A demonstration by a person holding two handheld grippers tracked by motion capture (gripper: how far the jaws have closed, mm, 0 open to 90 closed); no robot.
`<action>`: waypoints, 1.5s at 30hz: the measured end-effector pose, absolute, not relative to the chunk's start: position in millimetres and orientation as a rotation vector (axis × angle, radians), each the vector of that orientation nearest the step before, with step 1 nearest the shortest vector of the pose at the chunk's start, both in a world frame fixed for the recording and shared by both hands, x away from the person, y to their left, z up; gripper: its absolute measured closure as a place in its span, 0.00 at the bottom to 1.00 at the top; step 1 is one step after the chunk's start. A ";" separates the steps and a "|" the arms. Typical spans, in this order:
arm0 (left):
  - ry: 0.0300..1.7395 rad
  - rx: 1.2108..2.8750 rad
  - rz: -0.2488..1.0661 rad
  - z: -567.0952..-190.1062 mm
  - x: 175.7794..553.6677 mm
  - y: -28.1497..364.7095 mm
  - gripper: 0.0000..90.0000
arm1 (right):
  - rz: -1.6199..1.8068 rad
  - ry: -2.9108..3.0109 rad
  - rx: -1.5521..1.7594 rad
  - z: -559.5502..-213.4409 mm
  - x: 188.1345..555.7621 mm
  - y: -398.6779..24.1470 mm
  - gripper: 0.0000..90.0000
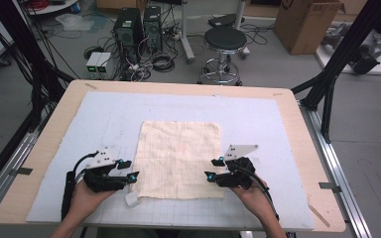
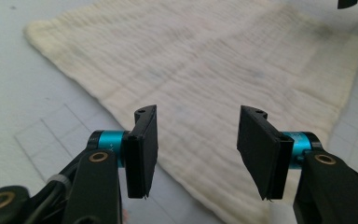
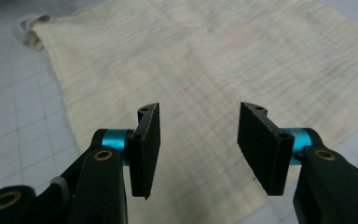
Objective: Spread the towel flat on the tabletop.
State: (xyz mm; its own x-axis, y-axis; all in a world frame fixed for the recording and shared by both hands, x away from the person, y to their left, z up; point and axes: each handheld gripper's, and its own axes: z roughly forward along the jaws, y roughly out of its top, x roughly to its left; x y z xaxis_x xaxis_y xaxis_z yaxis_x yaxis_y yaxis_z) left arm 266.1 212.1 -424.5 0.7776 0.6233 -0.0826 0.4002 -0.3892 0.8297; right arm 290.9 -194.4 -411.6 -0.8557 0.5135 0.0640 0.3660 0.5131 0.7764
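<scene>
Behind the wooden table [image 1: 287, 106] lies a cluttered floor with a black stool [image 1: 224, 40], computer towers [image 1: 129, 27] and a cardboard box [image 1: 305, 22], the box cut off by the top edge. On the table's pale grid mat [image 1: 104, 119] a cream cloth [image 1: 178, 158] lies flat between the two claws. The left gripper [image 1: 129, 170] sits just beside the cloth's left edge, jaws apart with nothing between them; in its own view the cloth [image 2: 205, 60] spreads ahead of the jaws and runs under them. The right gripper [image 1: 214, 168] hovers at the cloth's right edge, jaws likewise apart and empty, the cloth [image 3: 205, 60] spreading ahead of them. Whether either claw touches the fabric cannot be told. A small crumpled corner [image 1: 131, 199] near the left gripper is hard to make out.
</scene>
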 end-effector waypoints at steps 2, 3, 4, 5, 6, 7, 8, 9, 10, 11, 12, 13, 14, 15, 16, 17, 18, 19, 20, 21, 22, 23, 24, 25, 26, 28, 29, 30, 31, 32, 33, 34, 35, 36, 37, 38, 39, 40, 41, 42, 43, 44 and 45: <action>0.740 2.052 0.275 -426.6 262.4 210.7 0.56 | 1.270 2.585 0.749 -416.3 284.3 -196.4 0.57; 0.731 2.061 0.267 -427.4 260.6 209.8 0.57 | 1.276 2.588 0.746 -418.5 281.7 -197.1 0.58; 0.723 2.069 0.262 -428.6 259.0 209.5 0.59 | 1.273 2.592 0.752 -420.4 278.9 -197.8 0.59; 0.713 2.080 0.260 -430.3 257.8 209.5 0.61 | 1.269 2.597 0.746 -422.7 276.6 -198.5 0.60; 0.713 2.091 0.258 -432.2 256.9 209.5 0.63 | 1.263 2.600 0.748 -424.9 273.8 -199.0 0.61; 0.708 2.108 0.248 -434.2 256.6 210.0 0.66 | 1.257 2.602 0.742 -427.2 271.7 -199.4 0.62; 0.707 2.120 0.242 -435.9 256.1 210.4 0.70 | 1.245 2.608 0.741 -429.3 269.7 -199.9 0.63; 0.701 2.132 0.241 -437.1 256.0 210.7 0.72 | 1.244 2.613 0.742 -431.7 268.1 -200.5 0.64; 0.697 2.135 0.229 -437.7 255.7 210.5 0.74 | 1.246 2.615 0.750 -433.8 266.9 -201.0 0.64; 0.682 2.149 0.220 -438.5 255.3 210.0 0.76 | 1.244 2.620 0.750 -435.2 266.2 -201.1 0.65; 0.677 2.163 0.219 -439.0 254.6 209.1 0.77 | 1.234 2.633 0.750 -437.4 265.1 -200.8 0.66; 0.674 2.167 0.210 -440.2 254.2 207.6 0.77 | 1.224 2.639 0.747 -438.8 264.7 -200.4 0.66; 0.664 2.185 0.199 -440.9 254.4 207.1 0.76 | 1.221 2.648 0.756 -439.8 264.0 -199.8 0.66; 0.656 2.187 0.202 -441.1 254.2 206.8 0.75 | 1.220 2.650 0.747 -440.8 263.9 -199.2 0.66; 0.657 2.184 0.199 -441.1 254.0 206.6 0.73 | 1.222 2.657 0.748 -441.3 263.4 -198.2 0.66; 0.655 2.185 0.184 -441.3 254.3 206.9 0.71 | 1.208 2.659 0.745 -441.6 263.0 -197.3 0.66; 0.648 2.190 0.188 -441.4 254.5 207.1 0.70 | 1.196 2.665 0.737 -442.5 262.8 -195.8 0.66; 0.645 2.191 0.199 -441.7 253.7 206.4 0.70 | 1.182 2.663 0.725 -443.0 262.2 -194.5 0.67; 0.637 2.196 0.213 -442.1 253.0 205.9 0.71 | 1.170 2.660 0.726 -442.5 261.3 -193.7 0.67; 0.624 2.206 0.241 -442.1 251.8 205.3 0.72 | 1.163 2.657 0.718 -442.6 261.5 -193.3 0.68; 0.629 2.203 0.250 -442.2 251.4 204.7 0.74 | 1.162 2.656 0.723 -442.7 261.5 -193.1 0.69; 0.630 2.204 0.253 -442.4 251.6 204.8 0.76 | 1.161 2.653 0.733 -442.7 261.8 -193.6 0.72; 0.635 2.205 0.253 -442.3 252.2 205.2 0.78 | 1.168 2.654 0.740 -443.1 262.5 -194.0 0.73; 0.643 2.206 0.257 -442.1 252.9 205.5 0.82 | 1.168 2.651 0.747 -443.2 263.3 -194.5 0.76; 0.646 2.201 0.254 -442.4 253.5 205.8 0.84 | 1.171 2.652 0.749 -443.2 263.9 -194.9 0.77; 0.653 2.198 0.258 -442.4 254.0 205.9 0.89 | 1.173 2.651 0.765 -443.3 264.5 -195.2 0.80; 0.648 2.201 0.254 -442.3 254.3 206.2 0.94 | 1.173 2.647 0.752 -443.3 265.3 -195.4 0.82; 0.654 2.198 0.249 -442.3 254.3 206.0 0.96 | 1.173 2.649 0.752 -443.3 265.4 -195.4 0.84; 0.658 2.200 0.247 -441.9 254.6 206.2 0.97 | 1.179 2.649 0.758 -443.5 265.7 -195.3 0.86; 0.657 2.199 0.245 -441.9 255.0 206.5 0.97 | 1.182 2.653 0.761 -443.4 266.6 -195.8 0.89; 0.659 2.195 0.242 -442.0 255.4 206.6 0.98 | 1.188 2.659 0.771 -443.5 267.1 -195.7 0.94; 0.661 2.195 0.239 -441.9 255.5 206.6 0.98 | 1.200 2.668 0.762 -443.7 267.9 -195.4 0.97; 0.662 2.195 0.239 -441.8 255.4 206.8 0.98 | 1.193 2.670 0.764 -443.3 267.6 -194.8 0.97; 0.664 2.197 0.244 -441.3 255.2 206.9 0.98 | 1.183 2.666 0.753 -442.9 267.3 -194.1 0.97; 0.667 2.196 0.249 -441.0 254.9 207.2 0.98 | 1.182 2.667 0.757 -442.5 266.9 -193.7 0.98; 0.665 2.199 0.248 -440.8 254.5 207.6 0.99 | 1.180 2.666 0.754 -442.1 266.0 -193.0 0.98; 0.660 2.205 0.252 -440.2 254.1 208.3 0.99 | 1.184 2.670 0.746 -441.9 265.5 -192.6 0.98; 0.663 2.202 0.255 -439.8 253.3 208.8 0.99 | 1.191 2.673 0.755 -441.4 264.5 -192.3 0.98; 0.663 2.201 0.258 -439.0 252.6 210.1 0.99 | 1.200 2.674 0.748 -441.1 264.4 -192.2 0.98; 0.659 2.201 0.257 -438.5 251.9 211.4 0.99 | 1.212 2.677 0.750 -440.6 263.6 -191.8 0.98; 0.660 2.201 0.259 -438.2 251.3 212.8 0.99 | 1.224 2.678 0.741 -440.5 263.3 -191.5 0.98; 0.663 2.198 0.263 -438.1 250.9 214.1 0.99 | 1.227 2.681 0.747 -440.0 262.7 -190.9 0.98; 0.669 2.194 0.259 -438.1 250.3 215.3 0.99 | 1.232 2.683 0.740 -440.0 262.5 -190.5 0.98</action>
